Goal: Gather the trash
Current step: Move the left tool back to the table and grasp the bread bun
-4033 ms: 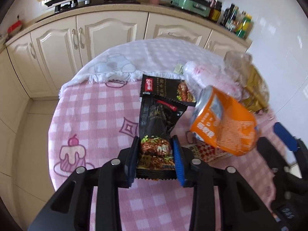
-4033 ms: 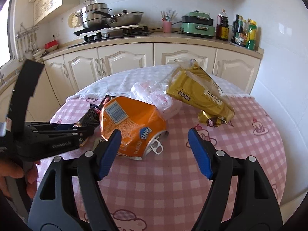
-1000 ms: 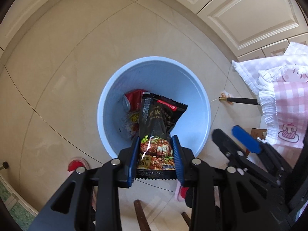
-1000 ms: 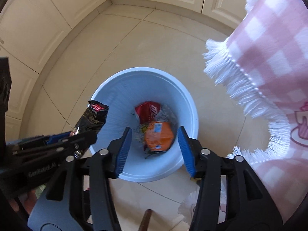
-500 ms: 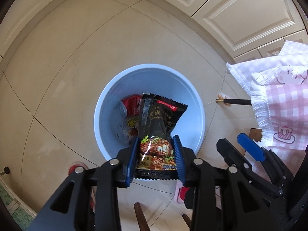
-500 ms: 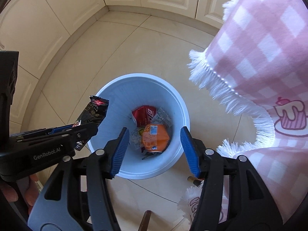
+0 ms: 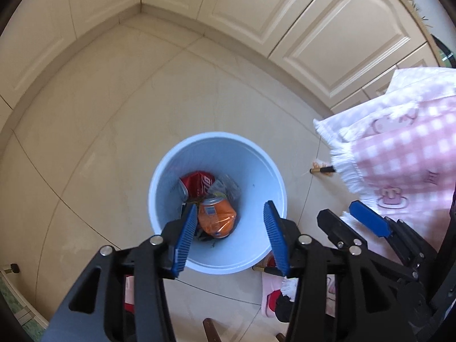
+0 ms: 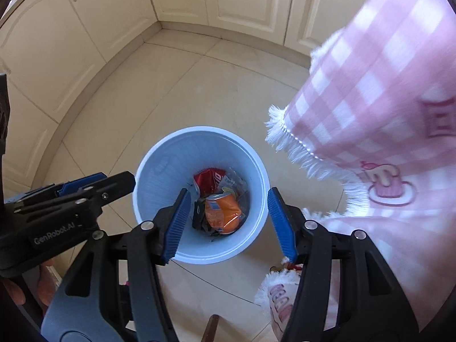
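While you hold both grippers over the blue bin (image 7: 275, 176), note that everything collected so far lies straight below them, at the centre of each wrist view; the crushed orange can (image 7: 217, 219) rests at the bottom with its long axis running roughly up and down the frame, a red can (image 7: 198, 181) just above it in the picture, and a dark wrapper (image 8: 199, 216) tucked against the orange can's left side. Your left gripper (image 7: 230, 235) has its jaws opening with nothing between them; the blue pads frame only the bin's inside and touch nothing. Your right gripper (image 8: 226, 222) stands released too, jaws well apart and empty, its pads framing the same bin. Neither is clearly nearer the bin; both hang above it. Whatever trash remains is out of sight; the only sign of the table is the pink checked cloth (image 8: 384, 108) filling the right of the frame, so your next reach most likely goes that way, and the right gripper sits nearer that cloth than the left, which shows at the left edge of the right wrist view.
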Demonstrator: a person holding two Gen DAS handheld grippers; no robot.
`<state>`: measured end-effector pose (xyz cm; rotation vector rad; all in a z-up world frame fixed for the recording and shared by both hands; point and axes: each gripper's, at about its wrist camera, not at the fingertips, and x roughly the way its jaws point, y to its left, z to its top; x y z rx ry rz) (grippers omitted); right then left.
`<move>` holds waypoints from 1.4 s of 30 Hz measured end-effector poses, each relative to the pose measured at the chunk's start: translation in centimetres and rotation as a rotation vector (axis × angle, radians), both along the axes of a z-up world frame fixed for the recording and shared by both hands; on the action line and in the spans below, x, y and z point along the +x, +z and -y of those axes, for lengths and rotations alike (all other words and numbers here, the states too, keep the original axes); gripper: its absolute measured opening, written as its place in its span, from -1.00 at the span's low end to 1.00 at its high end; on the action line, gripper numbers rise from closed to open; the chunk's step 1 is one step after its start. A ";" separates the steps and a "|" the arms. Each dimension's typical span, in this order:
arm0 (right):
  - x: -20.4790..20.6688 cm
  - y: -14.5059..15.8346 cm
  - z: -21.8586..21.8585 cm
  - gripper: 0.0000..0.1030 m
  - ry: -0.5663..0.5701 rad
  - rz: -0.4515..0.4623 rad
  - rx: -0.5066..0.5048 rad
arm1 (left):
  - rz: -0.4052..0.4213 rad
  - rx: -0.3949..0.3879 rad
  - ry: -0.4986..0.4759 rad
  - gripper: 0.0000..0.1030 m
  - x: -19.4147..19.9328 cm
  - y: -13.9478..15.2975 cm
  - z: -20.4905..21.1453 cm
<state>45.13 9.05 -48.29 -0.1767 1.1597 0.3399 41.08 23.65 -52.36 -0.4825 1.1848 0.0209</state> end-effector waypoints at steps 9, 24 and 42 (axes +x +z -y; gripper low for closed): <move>-6.1 9.8 -0.8 0.10 0.111 0.175 -0.016 | 0.185 0.119 0.059 0.00 -7.1 11.6 -0.2; -18.6 33.1 14.2 0.31 -0.047 0.607 0.128 | 0.627 0.135 -0.149 0.32 -14.3 34.7 13.1; -15.9 29.3 34.1 0.35 -0.271 0.465 0.002 | 0.440 0.216 -0.533 0.32 -6.6 31.6 32.5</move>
